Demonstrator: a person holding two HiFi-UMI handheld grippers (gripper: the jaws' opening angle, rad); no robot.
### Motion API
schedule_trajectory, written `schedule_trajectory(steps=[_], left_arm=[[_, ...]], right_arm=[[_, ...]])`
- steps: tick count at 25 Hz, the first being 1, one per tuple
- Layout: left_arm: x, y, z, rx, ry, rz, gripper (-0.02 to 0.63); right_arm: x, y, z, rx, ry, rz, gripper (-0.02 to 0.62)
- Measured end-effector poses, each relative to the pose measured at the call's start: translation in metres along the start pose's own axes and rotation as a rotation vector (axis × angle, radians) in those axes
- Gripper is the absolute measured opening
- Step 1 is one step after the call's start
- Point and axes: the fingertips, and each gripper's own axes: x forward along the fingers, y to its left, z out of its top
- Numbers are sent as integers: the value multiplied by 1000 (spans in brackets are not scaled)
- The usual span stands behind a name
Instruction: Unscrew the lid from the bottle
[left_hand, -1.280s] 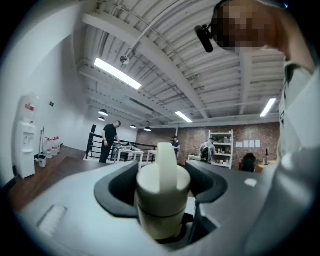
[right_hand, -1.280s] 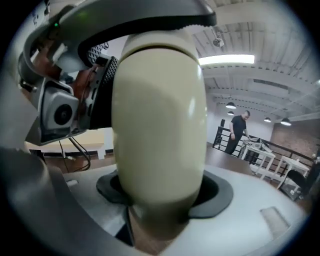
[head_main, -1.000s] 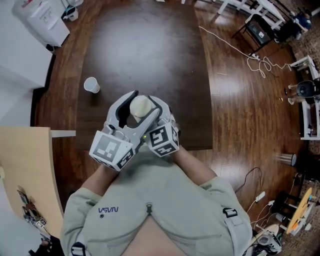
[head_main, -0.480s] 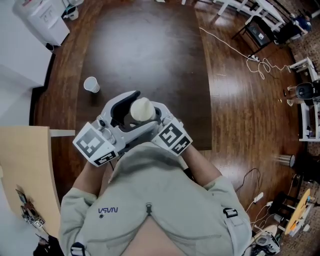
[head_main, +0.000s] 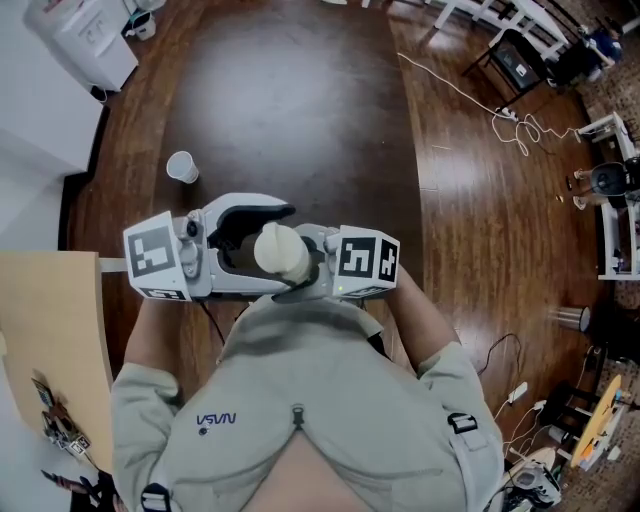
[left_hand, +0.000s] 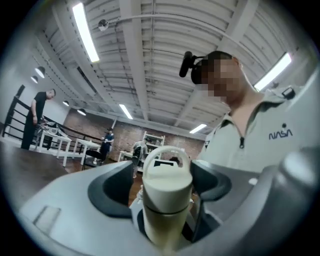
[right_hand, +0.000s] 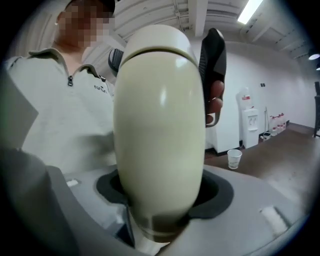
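Note:
A cream bottle (head_main: 281, 252) with a loop-handled lid (left_hand: 167, 175) is held in the air in front of the person's chest. My right gripper (head_main: 305, 266) comes in from the right and is shut on the bottle's body (right_hand: 160, 130). From the left, my left gripper (head_main: 266, 250) reaches round the lid and stands open. Its dark pads (left_hand: 115, 192) flank the lid with a gap on each side. One of those pads (right_hand: 212, 60) shows beside the bottle's top in the right gripper view.
The dark wooden table (head_main: 290, 100) lies ahead with a paper cup (head_main: 182, 167) near its left edge. A white dispenser (head_main: 80, 40) stands far left and a cable (head_main: 480, 100) trails over the floor at right. A light wooden board (head_main: 50, 340) is at my left.
Both grippers have swung outward until they face each other in one line. The left gripper's jaws have widened off the lid. The bottle has come slightly toward the person.

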Motion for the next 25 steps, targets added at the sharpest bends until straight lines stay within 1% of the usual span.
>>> schedule_trajectory(steps=[2,4,6,7,8,11,14,16,17,20,22,25], left_arm=[[2,-9,0,1,26,-59,376],[5,-16,1,11,38,-97,376],[8,-21,-1,10,66,-117,366],[9,-24,-2,6,83,-121,343],[10,-25,-3,4,92,-121,314],[13,-22,-4,7,95,-96,308],[15,-16,-5,24,90,-40,307],[15,-8,-5,59,84,25,307],[15,-3,-5,72,83,72,307],[16,14,-3,119,83,253,307],[16,28,-3,141,76,398,307],[13,47,-7,146,44,624,307]], right_arm=[[2,9,1,-2,-1,55,304],[3,16,3,-3,-4,91,303],[4,19,5,-5,-5,104,303],[4,19,5,-5,-5,105,303],[4,18,5,-7,-2,102,303],[2,15,3,-14,8,77,304],[-1,5,1,-21,12,5,304],[-2,-9,1,-32,16,-97,304],[-2,-20,0,-40,20,-172,304],[-10,-57,-1,-54,13,-458,303],[-22,-80,-3,-45,0,-667,303],[-45,-105,-11,-33,31,-951,303]])
